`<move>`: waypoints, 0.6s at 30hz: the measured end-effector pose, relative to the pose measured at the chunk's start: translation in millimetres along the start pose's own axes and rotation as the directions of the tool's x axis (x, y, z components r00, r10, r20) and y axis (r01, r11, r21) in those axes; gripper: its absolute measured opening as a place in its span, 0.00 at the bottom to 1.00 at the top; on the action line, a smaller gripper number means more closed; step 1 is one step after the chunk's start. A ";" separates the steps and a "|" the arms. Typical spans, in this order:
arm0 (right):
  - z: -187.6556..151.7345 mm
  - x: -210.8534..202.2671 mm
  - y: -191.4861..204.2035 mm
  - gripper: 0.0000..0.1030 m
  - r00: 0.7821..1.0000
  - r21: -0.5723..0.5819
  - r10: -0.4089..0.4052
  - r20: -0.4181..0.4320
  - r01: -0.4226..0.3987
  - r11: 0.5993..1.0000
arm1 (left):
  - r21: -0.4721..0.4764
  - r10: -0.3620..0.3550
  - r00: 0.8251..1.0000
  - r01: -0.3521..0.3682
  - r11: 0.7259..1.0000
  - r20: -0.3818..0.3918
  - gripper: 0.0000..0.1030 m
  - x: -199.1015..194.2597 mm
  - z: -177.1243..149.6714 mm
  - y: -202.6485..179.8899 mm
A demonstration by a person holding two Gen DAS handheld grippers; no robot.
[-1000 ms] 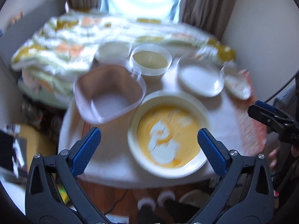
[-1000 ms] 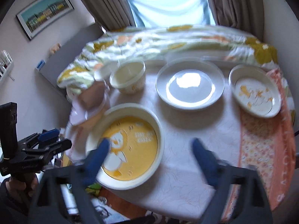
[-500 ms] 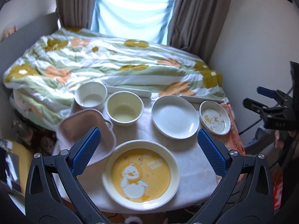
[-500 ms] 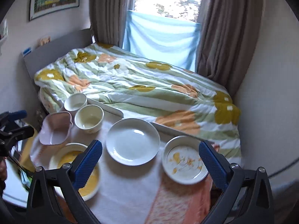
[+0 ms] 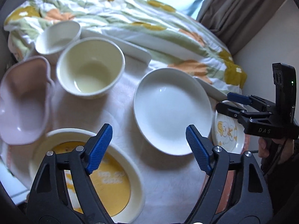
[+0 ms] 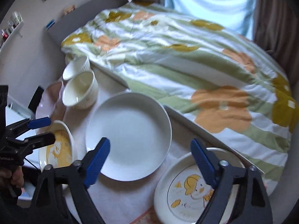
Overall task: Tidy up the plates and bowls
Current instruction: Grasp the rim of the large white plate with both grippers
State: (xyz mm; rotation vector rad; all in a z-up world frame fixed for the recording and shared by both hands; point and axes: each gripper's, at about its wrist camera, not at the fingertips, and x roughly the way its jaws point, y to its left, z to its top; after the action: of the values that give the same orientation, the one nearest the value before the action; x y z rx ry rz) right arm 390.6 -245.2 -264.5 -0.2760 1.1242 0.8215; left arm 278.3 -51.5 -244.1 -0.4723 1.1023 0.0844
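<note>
— Both grippers have dropped closer to the worktop [image 5: 119, 112] since half a second ago; the bed [image 6: 186, 52] and window filled more of both views then, and now the dishes crowd the frames.

— Where do we stand with the left gripper [image 5: 149, 149]?

— Its jaws are spread wide and hold nothing. The white plate [image 5: 172, 110] lies just ahead of it, toward its right finger, and the big yellow duck plate [image 5: 89, 177] sits under its left finger.

— And the right gripper [image 6: 151, 160]?

— Also spread, also empty. We see the same white plate [image 6: 130, 136] ahead of its left finger, and the small duck plate [image 6: 190, 192] beneath its right finger, partly hidden by it.

— The bowls?

— Farther ahead and to the left of our left gripper: the cream bowl [image 5: 90, 68], the white ribbed bowl [image 5: 58, 36] beyond it, and the pink bowl [image 5: 22, 100] beside them. Nothing is stacked yet, so we judge that we are at the approach, before the first pick.

— What does the next move call for?

— We think a plate comes first. Whichever we take, one finger must slip under the rim and the other press from above, since these plates lie flat on the cloth. The small duck plate looks the easiest for our right gripper; it could then go onto the white plate. A shallow rim may slip, so we should close firmly and lift level.
</note>
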 end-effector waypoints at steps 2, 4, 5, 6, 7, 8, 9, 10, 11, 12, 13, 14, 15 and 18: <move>-0.1 19.3 -9.6 0.63 0.999 -0.002 0.035 -0.032 -0.035 0.999 | -0.006 0.020 1.000 -0.020 1.000 -0.021 0.71 22.6 1.3 -2.6; -2.4 37.2 -19.0 0.57 0.996 0.012 0.069 -0.055 -0.068 0.998 | -0.009 0.042 0.998 -0.042 0.999 -0.041 0.65 40.9 2.7 -3.4; -3.9 42.9 -22.1 0.53 0.995 0.014 0.079 -0.063 -0.078 0.997 | -0.012 0.049 0.998 -0.050 0.999 -0.047 0.65 46.7 2.9 -3.2; -5.6 46.7 -25.7 0.51 0.994 0.012 0.087 -0.069 -0.086 0.996 | -0.017 0.057 0.997 -0.058 0.998 -0.053 0.64 51.9 3.4 -1.6; -7.0 52.4 -27.6 0.47 0.992 0.006 0.098 -0.077 -0.098 0.995 | -0.024 0.062 0.996 -0.063 0.998 -0.058 0.63 57.4 3.8 0.1; -7.6 54.7 -29.3 0.45 0.991 0.003 0.105 -0.082 -0.105 0.994 | -0.030 0.065 0.996 -0.067 0.997 -0.062 0.58 61.1 3.5 1.1; -8.4 57.4 -30.6 0.42 0.990 -0.001 0.113 -0.088 -0.113 0.994 | -0.035 0.066 0.996 -0.068 0.997 -0.065 0.55 63.4 3.4 2.5; -9.0 59.6 -31.6 0.37 0.988 -0.005 0.122 -0.094 -0.123 0.992 | -0.041 0.067 0.995 -0.070 0.997 -0.069 0.50 65.6 2.9 3.9; -9.3 60.3 -33.1 0.33 0.987 -0.008 0.130 -0.099 -0.131 0.991 | -0.044 0.069 0.995 -0.072 0.996 -0.072 0.48 68.1 2.4 4.0; -9.5 61.4 -34.1 0.33 0.985 -0.010 0.138 -0.103 -0.140 0.990 | -0.046 0.072 0.995 -0.076 0.996 -0.073 0.47 70.7 1.6 4.0; -10.3 61.5 -35.1 0.30 0.983 -0.011 0.155 -0.103 -0.157 0.988 | -0.049 0.075 0.994 -0.079 0.996 -0.074 0.45 71.5 2.2 4.5; -10.7 61.2 -35.6 0.28 0.982 -0.016 0.157 -0.102 -0.159 0.987 | -0.053 0.073 0.994 -0.078 0.996 -0.076 0.39 72.7 1.8 4.6; -11.4 61.0 -35.9 0.27 0.983 -0.022 0.157 -0.100 -0.160 0.987 | -0.057 0.070 0.994 -0.075 0.996 -0.081 0.36 74.0 1.1 4.6; -11.5 61.4 -39.3 0.21 0.984 -0.018 0.153 -0.096 -0.156 0.988 | -0.064 0.074 0.993 -0.080 0.995 -0.095 0.28 78.0 -1.0 5.2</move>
State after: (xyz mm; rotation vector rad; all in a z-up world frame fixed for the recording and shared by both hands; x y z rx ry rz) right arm 421.5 -251.7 -331.1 -0.2533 1.2359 0.9687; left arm 311.7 -60.0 -314.3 -0.4978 1.2121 0.1691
